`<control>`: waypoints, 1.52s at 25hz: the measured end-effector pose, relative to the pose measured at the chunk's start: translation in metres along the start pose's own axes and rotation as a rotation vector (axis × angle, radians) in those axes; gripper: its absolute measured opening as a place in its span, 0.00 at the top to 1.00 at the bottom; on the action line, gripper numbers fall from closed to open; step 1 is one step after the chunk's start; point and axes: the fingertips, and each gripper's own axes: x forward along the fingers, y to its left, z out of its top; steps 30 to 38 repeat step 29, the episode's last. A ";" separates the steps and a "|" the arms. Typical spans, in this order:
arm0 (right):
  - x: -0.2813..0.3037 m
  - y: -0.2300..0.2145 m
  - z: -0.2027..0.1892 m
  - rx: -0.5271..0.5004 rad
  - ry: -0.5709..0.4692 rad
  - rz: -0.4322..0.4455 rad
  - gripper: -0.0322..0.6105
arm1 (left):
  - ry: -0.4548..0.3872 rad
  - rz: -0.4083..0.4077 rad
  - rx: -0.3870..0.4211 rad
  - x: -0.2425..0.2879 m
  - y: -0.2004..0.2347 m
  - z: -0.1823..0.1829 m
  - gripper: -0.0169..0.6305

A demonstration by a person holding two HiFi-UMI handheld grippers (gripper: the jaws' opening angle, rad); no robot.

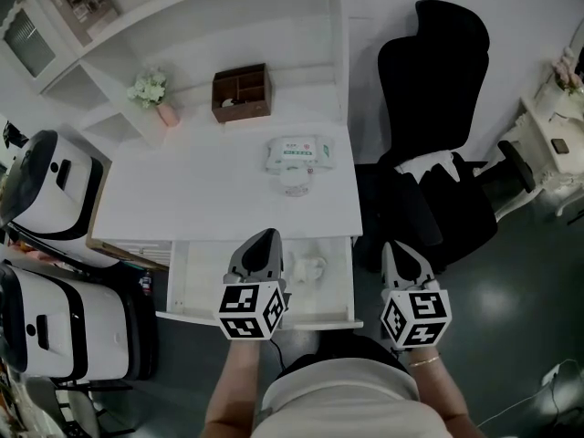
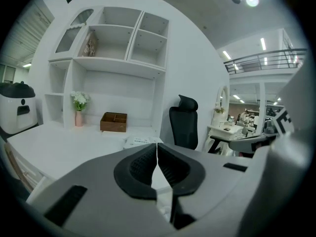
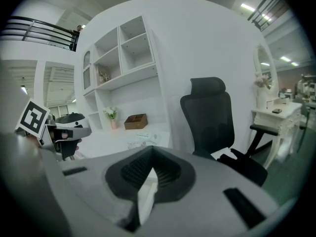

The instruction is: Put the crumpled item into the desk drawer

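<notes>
The crumpled item (image 1: 308, 267) lies in the open drawer (image 1: 196, 286), towards its right end and near its back, apart from both tools. The drawer is pulled out from under the desk's (image 1: 201, 199) front edge.

The left gripper (image 1: 266, 237) hangs over the middle of the drawer, just left of the item. Its jaws are together and hold nothing. The right gripper (image 1: 394, 247) is held off the drawer's right end, past the desk's right edge and over the dark floor. Its jaws meet at the tips, with nothing seen clamped.

A wipes pack (image 1: 298, 152) lies on the desk near the right edge. At the back edge stand a wooden box (image 1: 242, 93) and, to its left, a vase of flowers (image 1: 155, 94). A black chair (image 1: 436, 117) stands right of the desk.
</notes>
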 end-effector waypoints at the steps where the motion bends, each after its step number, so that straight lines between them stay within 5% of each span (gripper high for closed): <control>1: -0.001 0.000 0.001 -0.005 -0.004 0.000 0.95 | 0.001 -0.001 0.000 -0.001 -0.001 -0.001 0.98; 38: -0.002 -0.004 0.006 -0.059 -0.013 0.050 0.95 | 0.001 0.049 -0.026 -0.007 -0.002 -0.006 0.98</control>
